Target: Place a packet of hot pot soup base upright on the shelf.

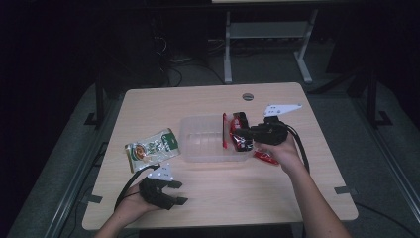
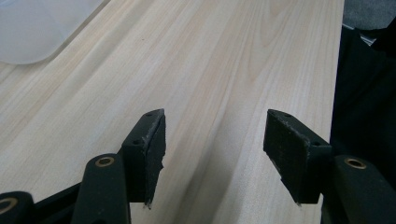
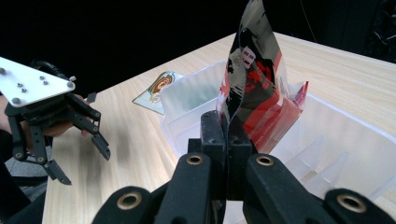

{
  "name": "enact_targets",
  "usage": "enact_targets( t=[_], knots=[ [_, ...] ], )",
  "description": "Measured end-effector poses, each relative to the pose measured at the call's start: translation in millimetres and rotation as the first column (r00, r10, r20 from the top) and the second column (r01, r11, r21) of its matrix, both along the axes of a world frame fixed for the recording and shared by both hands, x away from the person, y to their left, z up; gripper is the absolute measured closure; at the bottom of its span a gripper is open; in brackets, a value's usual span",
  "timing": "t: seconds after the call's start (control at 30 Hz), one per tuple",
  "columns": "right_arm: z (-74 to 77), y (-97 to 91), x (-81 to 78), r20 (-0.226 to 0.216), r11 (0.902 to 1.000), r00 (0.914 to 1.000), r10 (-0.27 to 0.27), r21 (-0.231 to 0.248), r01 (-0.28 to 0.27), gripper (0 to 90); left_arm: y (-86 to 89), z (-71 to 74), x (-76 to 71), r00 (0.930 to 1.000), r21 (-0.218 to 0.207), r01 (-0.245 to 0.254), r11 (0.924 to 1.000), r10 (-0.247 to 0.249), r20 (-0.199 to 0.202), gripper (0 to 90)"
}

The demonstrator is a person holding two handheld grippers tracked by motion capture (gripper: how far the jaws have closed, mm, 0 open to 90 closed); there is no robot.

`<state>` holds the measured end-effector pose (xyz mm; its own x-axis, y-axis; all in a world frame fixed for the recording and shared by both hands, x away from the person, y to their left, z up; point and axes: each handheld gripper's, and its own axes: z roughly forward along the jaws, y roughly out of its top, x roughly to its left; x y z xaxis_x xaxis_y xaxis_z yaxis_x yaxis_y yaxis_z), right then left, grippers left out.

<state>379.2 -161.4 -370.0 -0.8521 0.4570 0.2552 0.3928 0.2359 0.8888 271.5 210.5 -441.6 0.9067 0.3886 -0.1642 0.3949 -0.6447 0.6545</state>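
- Pinching: my right gripper [image 3: 227,140] has its jaws pressed together on the edge of a red and black snack packet [image 3: 252,79], which rises upright straight ahead of my fingertips.
- Packet, position: held above the near wall of the clear plastic bin [image 3: 345,140]; its lower part hangs inside the bin, just beyond my right pads. In the high view the same packet [image 1: 239,133] sits at the bin's [image 1: 203,141] right end, at my right gripper's [image 1: 247,135] tips.
- Second red packet [image 1: 265,157]: on the table [image 1: 223,198], partly under my right hand; details too small to tell.
- Left gripper [image 2: 215,140]: jaws spread, nothing between the pads, bare wood below and ahead of them. From above, this gripper [image 1: 176,192] rests low near the table's front edge, well apart from the bin.
- Green and white packet [image 1: 151,148]: flat on the table, just beyond my left fingers, beside the bin's left wall.
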Motion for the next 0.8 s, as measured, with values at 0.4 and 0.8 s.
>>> enact_targets(
  t=[0.4, 0.8],
  knots=[
    [-5.1, 6.1, 5.0, -0.013, 0.9995, 0.9995, -0.030, -0.009, 0.030, 81.4, -0.9, -0.5, -0.2, 0.9999, 0.008, 0.011, 0.9999, -0.011, -0.002, 38.3],
    [-3.4, 4.9, 2.4, -0.007, 0.9985, 0.9988, -0.048, -0.028, 0.048, 63.4, -0.8, -0.5, -0.3, 1.0000, 0.010, 0.009, 0.9999, -0.009, -0.004, 38.3]
  ],
)
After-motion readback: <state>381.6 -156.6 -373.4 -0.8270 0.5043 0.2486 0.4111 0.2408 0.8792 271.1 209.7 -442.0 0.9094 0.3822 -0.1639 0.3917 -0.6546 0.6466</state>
